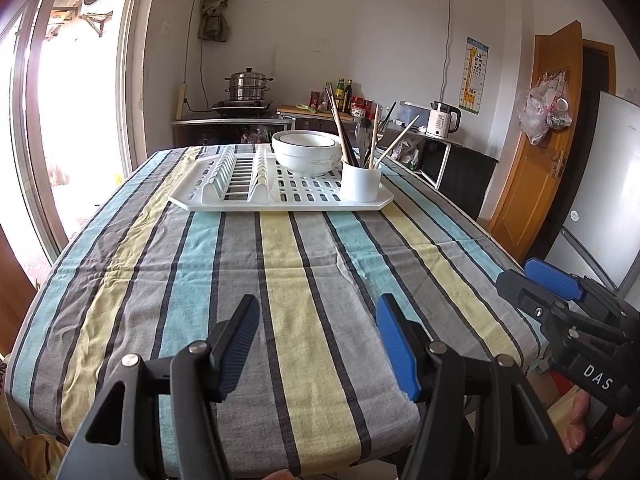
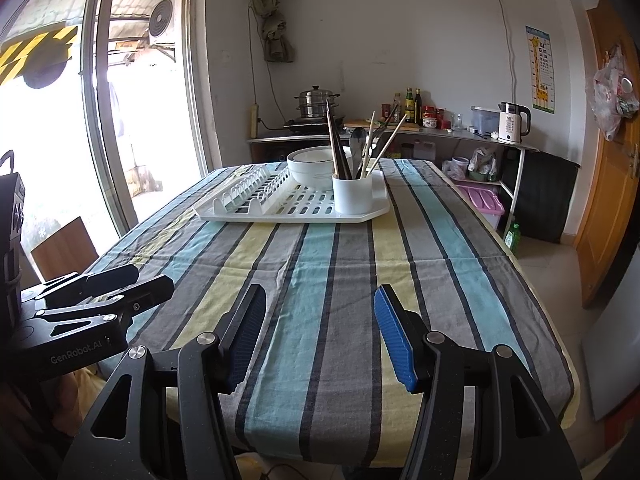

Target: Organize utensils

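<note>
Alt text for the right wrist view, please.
The open right gripper hovers empty over the near edge of a striped tablecloth. Farther along the table, a white rack holds bowls and a cup of chopsticks. The left gripper shows at left.

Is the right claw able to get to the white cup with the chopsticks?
Probably yes. The right claw is open, and only bare striped tablecloth lies before the white cup on the tray's near corner.

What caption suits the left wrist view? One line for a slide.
Open left gripper above the striped tablecloth, facing a dish rack holding a utensil cup.
</note>
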A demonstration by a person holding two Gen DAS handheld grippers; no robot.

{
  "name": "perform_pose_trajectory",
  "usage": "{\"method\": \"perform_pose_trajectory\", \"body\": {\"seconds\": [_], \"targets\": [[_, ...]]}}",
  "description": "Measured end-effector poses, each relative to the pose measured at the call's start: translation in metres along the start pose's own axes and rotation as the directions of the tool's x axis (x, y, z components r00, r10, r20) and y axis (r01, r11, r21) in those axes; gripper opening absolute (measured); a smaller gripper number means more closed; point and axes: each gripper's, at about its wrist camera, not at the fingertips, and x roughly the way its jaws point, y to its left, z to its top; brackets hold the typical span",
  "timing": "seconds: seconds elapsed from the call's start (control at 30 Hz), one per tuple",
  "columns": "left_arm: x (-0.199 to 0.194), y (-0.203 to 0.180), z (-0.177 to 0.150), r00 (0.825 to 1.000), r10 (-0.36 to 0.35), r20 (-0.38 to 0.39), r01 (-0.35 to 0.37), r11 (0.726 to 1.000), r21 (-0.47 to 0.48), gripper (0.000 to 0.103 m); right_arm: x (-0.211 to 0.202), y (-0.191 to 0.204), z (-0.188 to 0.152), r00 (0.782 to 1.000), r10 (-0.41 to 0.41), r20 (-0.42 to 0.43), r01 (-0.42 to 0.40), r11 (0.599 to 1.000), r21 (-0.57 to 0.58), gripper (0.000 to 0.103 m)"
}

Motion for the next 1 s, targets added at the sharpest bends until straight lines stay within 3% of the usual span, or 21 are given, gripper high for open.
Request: {"method": "perform_pose_trajectory", "body": {"seconds": [1.0], "targets": [[-0.0011, -0.0037, -0.0001, 1.0, 0.019, -0.003, -0.019, 1.0, 0.01, 0.063, -0.0003, 0.0003, -0.0001, 1.0, -0.002, -0.001, 0.002, 1.0, 0.0, 0.057]]}}
